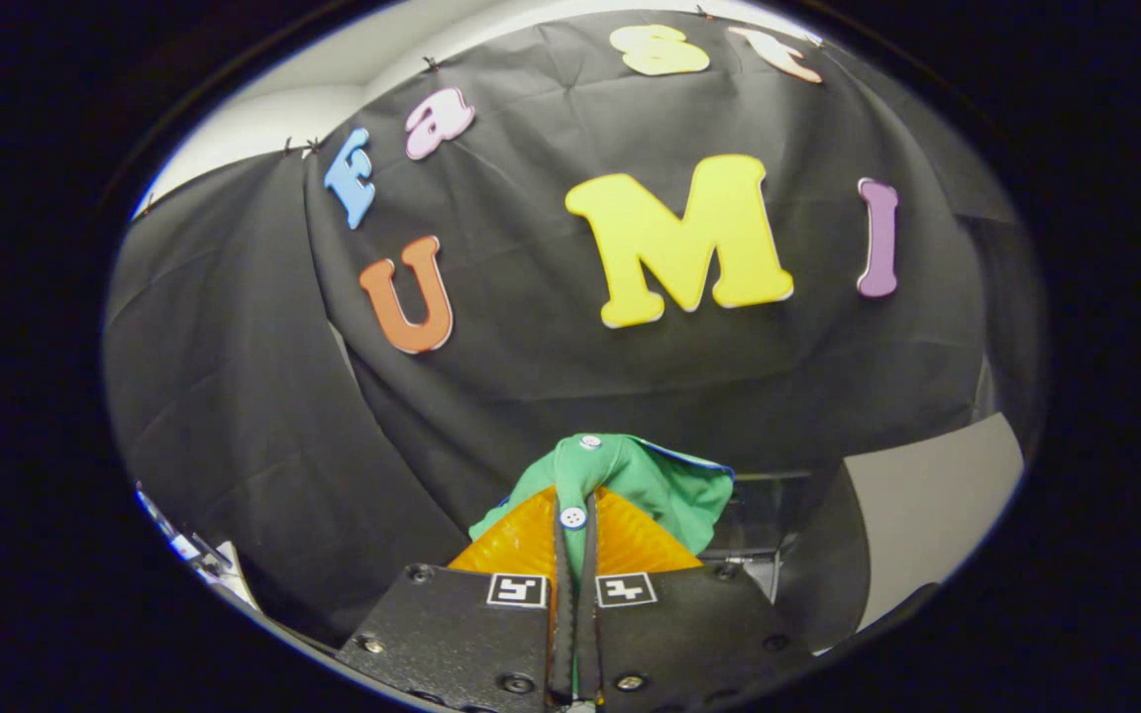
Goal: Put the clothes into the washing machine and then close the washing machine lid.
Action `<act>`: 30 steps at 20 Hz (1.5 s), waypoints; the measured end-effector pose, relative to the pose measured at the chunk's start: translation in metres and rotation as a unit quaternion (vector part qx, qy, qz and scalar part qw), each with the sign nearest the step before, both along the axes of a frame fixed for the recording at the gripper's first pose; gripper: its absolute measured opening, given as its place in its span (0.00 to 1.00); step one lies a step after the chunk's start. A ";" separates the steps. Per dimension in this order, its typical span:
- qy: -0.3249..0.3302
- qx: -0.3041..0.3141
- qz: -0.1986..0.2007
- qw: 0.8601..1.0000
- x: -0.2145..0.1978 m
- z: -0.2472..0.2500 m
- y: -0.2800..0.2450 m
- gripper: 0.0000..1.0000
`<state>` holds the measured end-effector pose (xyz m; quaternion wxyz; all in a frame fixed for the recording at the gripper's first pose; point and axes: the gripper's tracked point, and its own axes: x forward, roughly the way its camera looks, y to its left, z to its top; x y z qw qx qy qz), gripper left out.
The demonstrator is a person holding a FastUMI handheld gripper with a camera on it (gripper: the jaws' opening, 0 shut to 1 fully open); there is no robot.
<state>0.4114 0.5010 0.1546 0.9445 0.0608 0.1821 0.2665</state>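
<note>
Green cloth was pinched tight between the two fingers of the gripper. It was a small green garment with white buttons, maybe a little shirt. One button sat right in the thin gap where the fingers met, and another sat higher up on the fold just past the tips. The fingers were pressed almost together, with only the cloth between them, so the tongs were clenched on the garment. Most of the cloth bunched up just ahead of the tips and puffed out to one side of them.

Far beyond the fingers hung the black cloth wall of the booth. Off to the side of the garment, and a bit behind it, there was a dark boxy shape with a pale flat panel next to it. I could not tell if that was the washing machine or its lid.

It looked like the carrying step: the garment was picked up and held in the air, but not yet in the machine. Next, I think the tongs would need to travel over the open tub, dip down, and let go so the cloth drops inside. The loose part hanging ahead could catch on the rim, so it should go in first. After that, the lid would need closing.
</note>
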 end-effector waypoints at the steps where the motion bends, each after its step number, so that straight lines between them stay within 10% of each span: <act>1: 0.013 -0.004 -0.001 1.000 0.006 -0.014 0.005 0.05; 30: 0.308 -0.132 -0.111 0.936 0.091 -0.290 -0.019 0.07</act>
